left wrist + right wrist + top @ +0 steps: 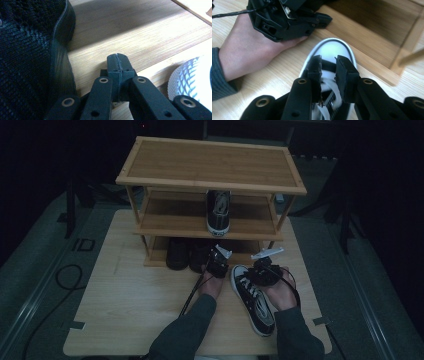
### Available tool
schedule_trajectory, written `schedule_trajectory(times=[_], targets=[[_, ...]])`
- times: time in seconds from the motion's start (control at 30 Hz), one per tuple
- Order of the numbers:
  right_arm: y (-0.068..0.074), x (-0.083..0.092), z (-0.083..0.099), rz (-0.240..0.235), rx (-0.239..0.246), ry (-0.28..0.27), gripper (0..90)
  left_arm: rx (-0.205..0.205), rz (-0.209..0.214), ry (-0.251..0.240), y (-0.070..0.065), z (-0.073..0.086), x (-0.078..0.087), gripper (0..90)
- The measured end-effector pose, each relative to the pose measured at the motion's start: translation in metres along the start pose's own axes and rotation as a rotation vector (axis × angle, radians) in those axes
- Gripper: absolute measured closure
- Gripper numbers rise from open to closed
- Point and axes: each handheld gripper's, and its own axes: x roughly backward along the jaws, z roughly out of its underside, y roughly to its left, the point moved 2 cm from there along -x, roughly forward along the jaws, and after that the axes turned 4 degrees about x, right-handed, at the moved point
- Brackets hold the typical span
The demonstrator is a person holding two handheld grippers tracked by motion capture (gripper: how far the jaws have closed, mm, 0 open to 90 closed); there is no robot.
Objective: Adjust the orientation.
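High view: sneaker (252, 299) lies on the table (125, 310) before the rack (210, 180), right gripper (264, 270) over its toe, left gripper (218, 261) beside it at the bottom shelf. Left gripper view: my jaws are shut on nothing, beside a black shoe (30, 50). Right gripper view: jaws narrowly apart over the laces (328, 86), gripping nothing; I'd pinch the tongue squarely before lifting.

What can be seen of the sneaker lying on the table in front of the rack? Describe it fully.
The sneaker is a black low-top that looks like canvas, with white laces, a white rubber toe cap and a white sole edge. It lies sole-down on the wooden table, toe pointing toward the shoe rack and close to its bottom shelf, heel toward the person. The right gripper hovers over its laces with jaws slightly parted, gripping nothing. The left gripper sits beside its toe.
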Motion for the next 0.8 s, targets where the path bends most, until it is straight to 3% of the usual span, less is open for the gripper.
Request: schedule_trajectory(times=[0.33, 0.8], targets=[[0.003, 0.028, 0.029, 0.034, -0.044, -0.053, 74.2, -0.002, -0.001, 0.000, 0.000, 0.000, 0.000, 90.0], [0.011, 0.041, 0.060, 0.046, -0.096, -0.062, 76.2, -0.005, -0.002, 0.000, 0.000, 0.000, 0.000, 90.0]])
